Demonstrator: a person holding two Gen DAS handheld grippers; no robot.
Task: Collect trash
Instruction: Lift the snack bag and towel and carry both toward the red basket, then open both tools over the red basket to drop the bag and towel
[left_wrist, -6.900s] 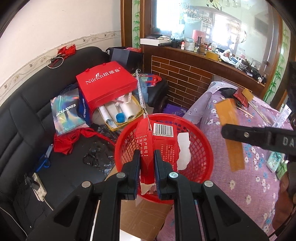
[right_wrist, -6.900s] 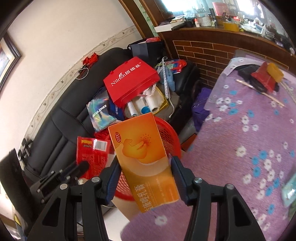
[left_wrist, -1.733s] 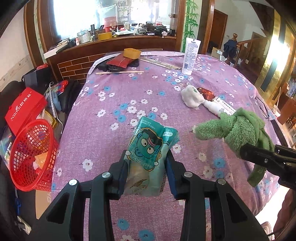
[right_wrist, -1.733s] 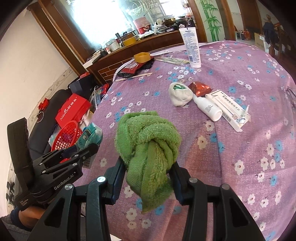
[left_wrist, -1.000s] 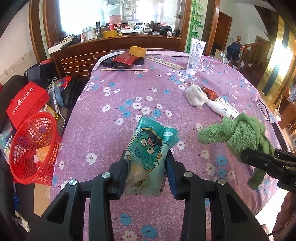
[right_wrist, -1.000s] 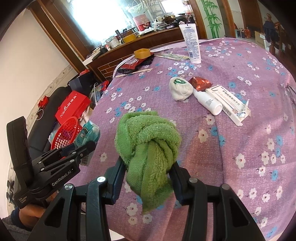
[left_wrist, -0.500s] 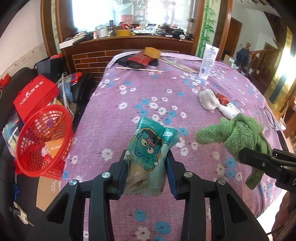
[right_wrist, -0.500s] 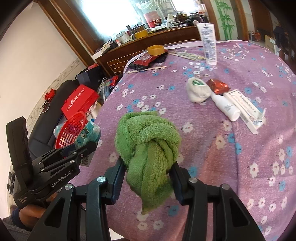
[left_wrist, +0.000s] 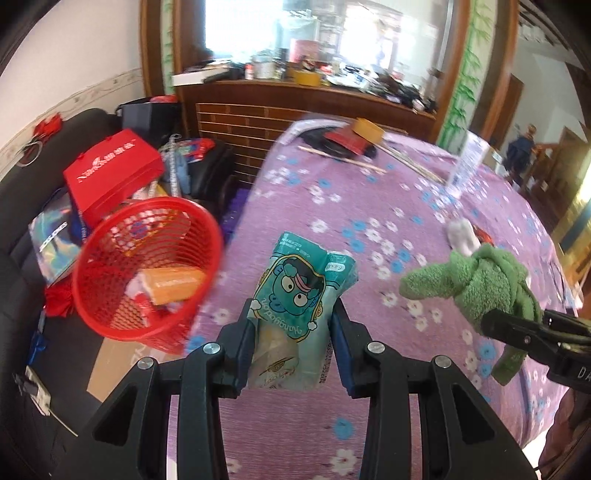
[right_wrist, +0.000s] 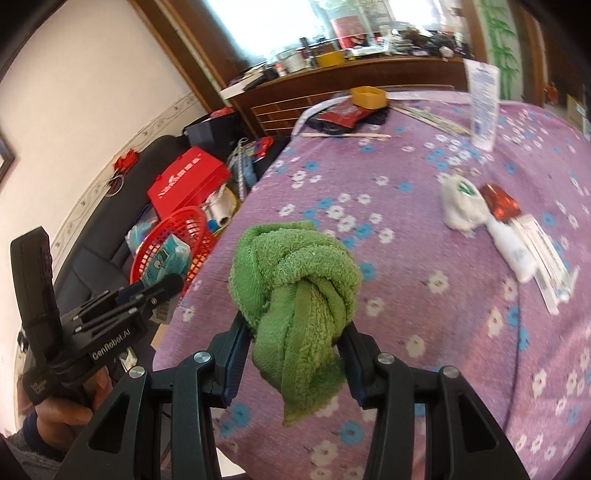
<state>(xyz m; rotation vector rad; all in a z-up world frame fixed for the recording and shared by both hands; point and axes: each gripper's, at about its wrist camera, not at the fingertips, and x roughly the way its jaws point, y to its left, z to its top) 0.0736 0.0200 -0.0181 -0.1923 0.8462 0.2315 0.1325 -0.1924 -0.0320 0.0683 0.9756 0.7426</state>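
My left gripper (left_wrist: 293, 325) is shut on a teal cartoon snack packet (left_wrist: 301, 295) and holds it above the purple flowered tablecloth (left_wrist: 332, 184), just right of the red mesh basket (left_wrist: 147, 269). The basket holds an orange box (left_wrist: 173, 284) and other scraps. My right gripper (right_wrist: 293, 332) is shut on a knotted green towel (right_wrist: 295, 280) over the table's near edge. The towel also shows in the left wrist view (left_wrist: 480, 280). The left gripper (right_wrist: 159, 284) with the packet (right_wrist: 166, 260) shows at the left of the right wrist view, in front of the basket (right_wrist: 173, 236).
On the table lie a white wad (right_wrist: 461, 206), a red foil wrapper (right_wrist: 498, 201), a small white bottle (right_wrist: 513, 247), a flat white box (right_wrist: 546, 258), a standing tube (right_wrist: 482, 107) and a yellow dish (right_wrist: 369, 96). A black sofa with a red bag (left_wrist: 110, 170) lies left.
Both grippers have swung left with their loads. The red basket is now nearer and larger beside the packet.
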